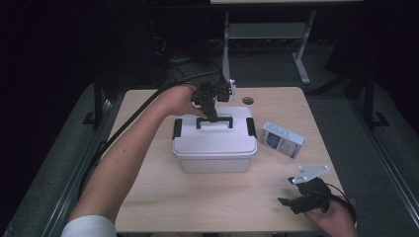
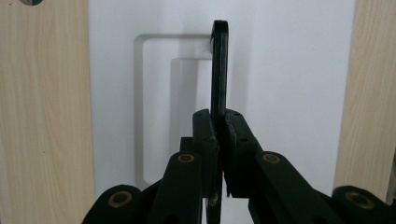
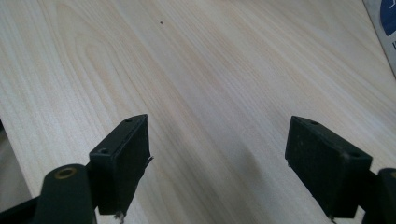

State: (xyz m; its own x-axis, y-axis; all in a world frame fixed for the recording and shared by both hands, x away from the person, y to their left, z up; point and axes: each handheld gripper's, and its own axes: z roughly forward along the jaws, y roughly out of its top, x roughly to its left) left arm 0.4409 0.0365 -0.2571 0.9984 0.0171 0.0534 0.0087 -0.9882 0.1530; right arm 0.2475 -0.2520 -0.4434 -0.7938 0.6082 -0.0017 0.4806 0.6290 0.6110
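White storage box sits at the middle of your desk, lid on, with a black latch at each short end. Your left gripper reaches over its far side and is clamped on the black handle on the lid. In the left gripper view the jaws press flat against both sides of the handle bar, which stands up out of its recess in the lid and runs straight away from the gripper. Pale desk shows on either side of the box in that view, so both long edges of the lid lie within sight of the gripper.

Your right gripper rests low near the desk's near right corner, well apart from the box. Its jaws stand wide open with nothing between them; the right gripper view shows bare wood grain across the whole gap between the pads. Ahead of that gripper and to its right, a small white and blue carton lies flat, just beside the box's right end but not touching it; its corner shows at the upper right of the right gripper view.

Open desk runs in front of the box between your two arms. The desk's near edge lies close behind your right hand.
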